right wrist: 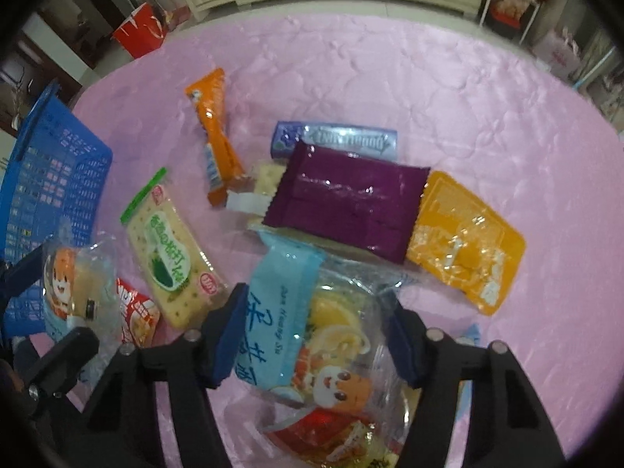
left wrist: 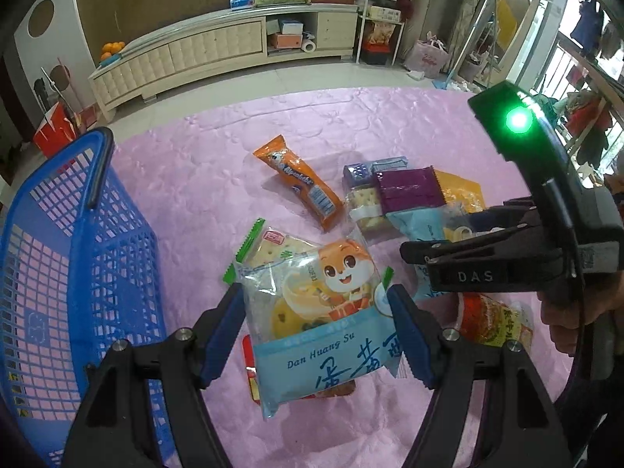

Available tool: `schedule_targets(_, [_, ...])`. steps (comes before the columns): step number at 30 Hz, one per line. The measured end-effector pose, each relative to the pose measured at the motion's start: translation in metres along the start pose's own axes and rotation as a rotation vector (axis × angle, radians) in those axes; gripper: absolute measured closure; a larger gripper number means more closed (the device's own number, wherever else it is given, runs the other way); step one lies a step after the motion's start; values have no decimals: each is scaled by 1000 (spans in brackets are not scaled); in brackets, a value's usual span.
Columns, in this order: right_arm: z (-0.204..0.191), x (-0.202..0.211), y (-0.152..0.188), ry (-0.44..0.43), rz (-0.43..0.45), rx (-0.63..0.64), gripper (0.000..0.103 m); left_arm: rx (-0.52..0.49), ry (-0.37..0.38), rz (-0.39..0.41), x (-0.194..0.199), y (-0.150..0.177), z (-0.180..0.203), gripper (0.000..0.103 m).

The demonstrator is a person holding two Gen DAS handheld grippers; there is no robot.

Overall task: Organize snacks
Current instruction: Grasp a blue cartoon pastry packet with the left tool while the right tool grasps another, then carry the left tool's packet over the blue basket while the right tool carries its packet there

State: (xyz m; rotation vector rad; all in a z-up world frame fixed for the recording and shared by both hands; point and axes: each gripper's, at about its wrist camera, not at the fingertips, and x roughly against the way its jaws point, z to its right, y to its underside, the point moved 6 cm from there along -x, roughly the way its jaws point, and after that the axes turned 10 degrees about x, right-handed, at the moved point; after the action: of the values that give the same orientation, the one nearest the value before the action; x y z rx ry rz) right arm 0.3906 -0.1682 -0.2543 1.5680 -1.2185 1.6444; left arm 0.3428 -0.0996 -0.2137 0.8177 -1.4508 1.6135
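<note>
My left gripper (left wrist: 316, 335) is shut on a light-blue egg-yolk pastry packet (left wrist: 312, 304) with a cartoon fox, its blue pads pressed on both sides. The packet hangs over a green-edged cracker packet (left wrist: 273, 245) and a red packet. A blue mesh basket (left wrist: 84, 241) stands just to the left. My right gripper (right wrist: 318, 341) points down over a second, similar pastry packet (right wrist: 280, 312) lying on the pink cloth, with its pads against the packet's sides. In the left wrist view the right gripper (left wrist: 429, 257) sits to the right, above the snack pile.
On the pink cloth (right wrist: 487, 97) lie an orange bar (right wrist: 214, 132), a purple packet (right wrist: 347, 199), a yellow packet (right wrist: 464, 241), a blue gum pack (right wrist: 335, 138), a cracker pack and a red packet (right wrist: 136, 316). A white cabinet stands beyond the table.
</note>
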Motion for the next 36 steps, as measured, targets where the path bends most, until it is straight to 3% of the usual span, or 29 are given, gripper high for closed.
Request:
schedule_targets(8, [-16, 55, 14, -6, 87, -3, 34, -9, 43, 57, 42, 2, 8, 32])
schedule_targets(17, [-15, 133, 25, -10, 182, -51, 34, -16, 70, 175, 121, 2, -5, 32])
schedule_targets(26, [-59, 192, 21, -13, 294, -14, 34, -18, 42, 246, 179, 6, -50, 32])
schedule_targets(36, [-125, 206, -11, -56, 337, 72, 34, 28, -20, 289, 221, 4, -125, 32])
